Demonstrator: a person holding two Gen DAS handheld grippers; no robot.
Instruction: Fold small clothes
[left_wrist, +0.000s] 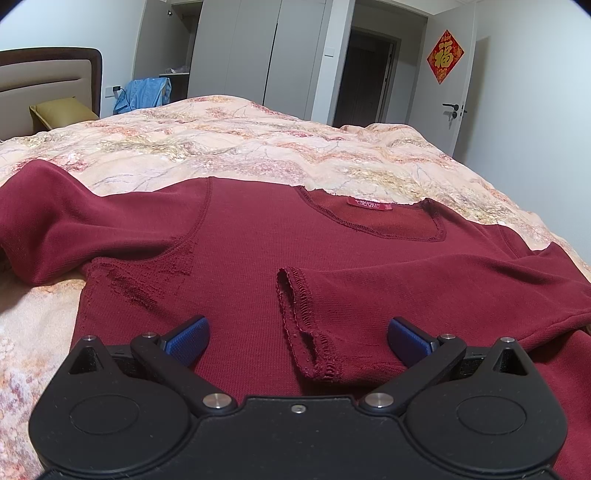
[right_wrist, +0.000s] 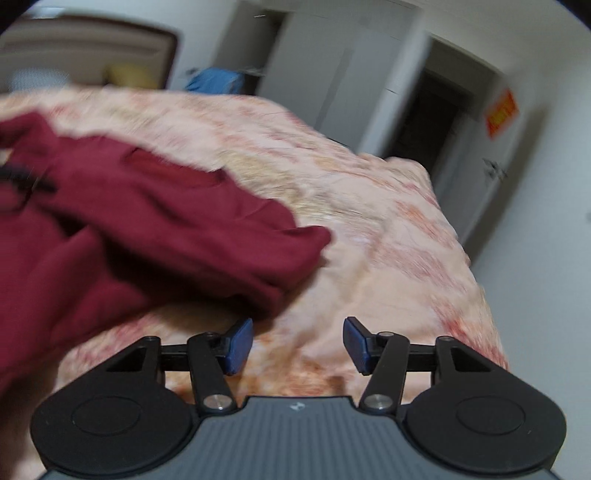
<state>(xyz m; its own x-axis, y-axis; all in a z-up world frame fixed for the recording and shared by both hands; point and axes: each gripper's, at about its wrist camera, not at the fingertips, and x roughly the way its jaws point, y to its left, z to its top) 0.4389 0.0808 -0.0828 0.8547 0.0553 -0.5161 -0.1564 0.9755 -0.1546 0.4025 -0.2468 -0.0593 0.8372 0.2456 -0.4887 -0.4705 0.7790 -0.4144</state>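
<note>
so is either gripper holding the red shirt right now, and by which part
Neither. The left gripper is open over the red shirt, its folded-in sleeve cuff lying loose between the fingers. The right gripper is open above the bedspread.

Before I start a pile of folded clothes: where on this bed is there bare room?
The quilt lies bare beyond the red shirt's neckline, back toward the yellow pillow. A second bare stretch runs beside the shirt's folded sleeve, under the open right claw. The near edge is crowded: the shirt fills it, with the open left claw over its cuff.
</note>
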